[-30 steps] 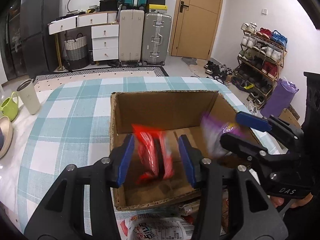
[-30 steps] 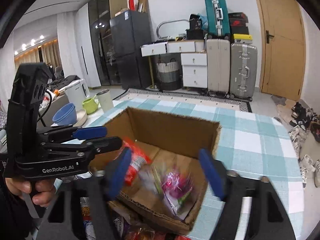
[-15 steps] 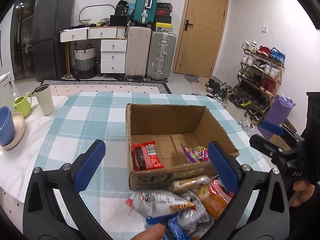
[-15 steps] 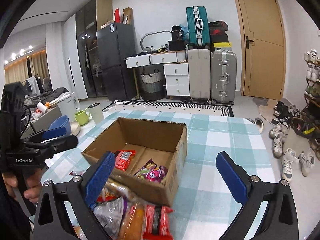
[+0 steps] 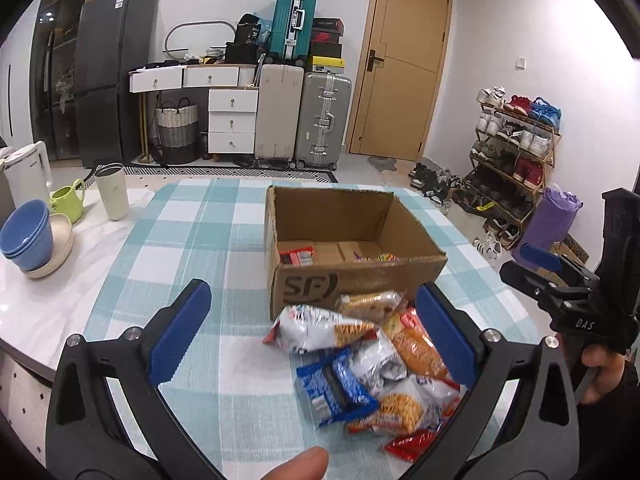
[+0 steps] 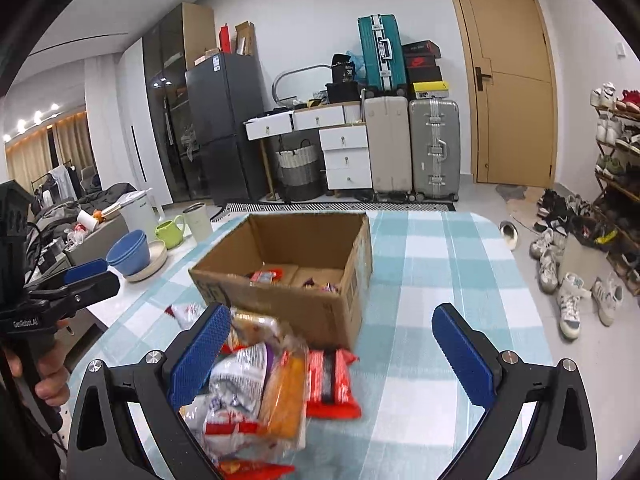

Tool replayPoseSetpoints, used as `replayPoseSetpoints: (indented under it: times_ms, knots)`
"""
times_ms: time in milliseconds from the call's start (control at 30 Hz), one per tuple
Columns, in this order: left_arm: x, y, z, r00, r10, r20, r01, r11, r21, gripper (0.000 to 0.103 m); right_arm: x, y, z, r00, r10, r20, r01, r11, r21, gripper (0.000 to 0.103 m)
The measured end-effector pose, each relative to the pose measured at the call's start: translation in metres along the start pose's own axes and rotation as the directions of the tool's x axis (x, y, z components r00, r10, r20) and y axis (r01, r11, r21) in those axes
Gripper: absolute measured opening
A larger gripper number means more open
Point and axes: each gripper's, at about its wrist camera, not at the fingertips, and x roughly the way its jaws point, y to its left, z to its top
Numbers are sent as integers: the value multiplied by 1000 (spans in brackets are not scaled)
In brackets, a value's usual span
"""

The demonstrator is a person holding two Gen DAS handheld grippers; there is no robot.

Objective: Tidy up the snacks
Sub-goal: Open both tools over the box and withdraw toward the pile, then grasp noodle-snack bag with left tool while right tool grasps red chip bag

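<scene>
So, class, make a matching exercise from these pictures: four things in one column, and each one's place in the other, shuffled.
Things:
1. red snack packet
2. stacked blue bowls
3. teal suitcase
4. snack pile

Places:
A. on top of the beige suitcase
B. on the tablecloth, in front of the cardboard box
C. inside the cardboard box
D. in a cream dish at the table's left edge

Pairs: 1-C, 2-D, 3-A, 4-B

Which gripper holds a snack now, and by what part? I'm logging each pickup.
Neither. The left gripper and right gripper are both open and empty above the snack pile.
</scene>
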Motion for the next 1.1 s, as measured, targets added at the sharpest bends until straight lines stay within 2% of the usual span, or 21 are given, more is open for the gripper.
replayPoseSetpoints:
  times_ms: [267, 467, 800, 1100]
  knots:
    - [-21, -4, -29, 1000, -2, -25, 2, 1000, 3, 102, -31, 1, -27, 1000, -20, -13, 20, 1000, 8, 102]
    - [-28, -20, -52, 998, -1, -57, 5, 998, 69, 102, -44, 4, -41, 999, -11, -38, 11, 1000, 9, 102]
    - [-25, -24, -75, 994, -3, -108, 9, 999, 54, 102, -40, 19, -69, 994, 9, -113, -8, 1000, 11, 102]
    - [-27, -25, -91, 990, 4, -139, 5, 998, 64, 102, -24, 37, -92, 980, 39, -196, -42, 999, -11, 102]
